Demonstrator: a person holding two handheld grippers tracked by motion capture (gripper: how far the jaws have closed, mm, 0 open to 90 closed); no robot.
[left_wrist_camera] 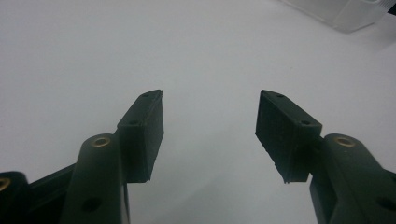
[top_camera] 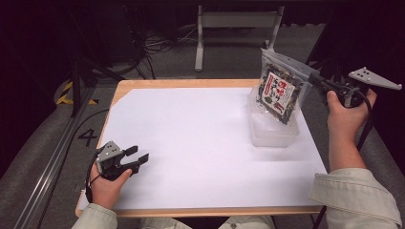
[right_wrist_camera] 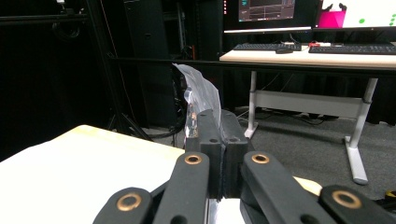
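The snack bag [top_camera: 279, 90], a clear pouch with a red-and-white label over dark contents, hangs in the air over the clear plastic container [top_camera: 272, 131] at the right side of the table, its lower edge at or just above the container's rim; whether it touches cannot be told. The label's print is too small to read, and in the right gripper view the bag [right_wrist_camera: 201, 95] shows edge-on as a crinkled clear strip, its lower part hidden behind the jaws. The right gripper [top_camera: 316, 79] has its jaws pressed together on the bag's upper right edge, reaching in from the right with the hand [top_camera: 346, 112] behind it. The left gripper [top_camera: 135, 155] rests well apart, at the table's near left, jaws about half open with nothing between them; its own view has the container's corner [left_wrist_camera: 345, 14] cut off at the top. A white sheet [top_camera: 200, 143] covers the wooden table [top_camera: 191, 83]. Beyond lie grey floor, cables, a desk frame, and monitors and keyboards in a dark room
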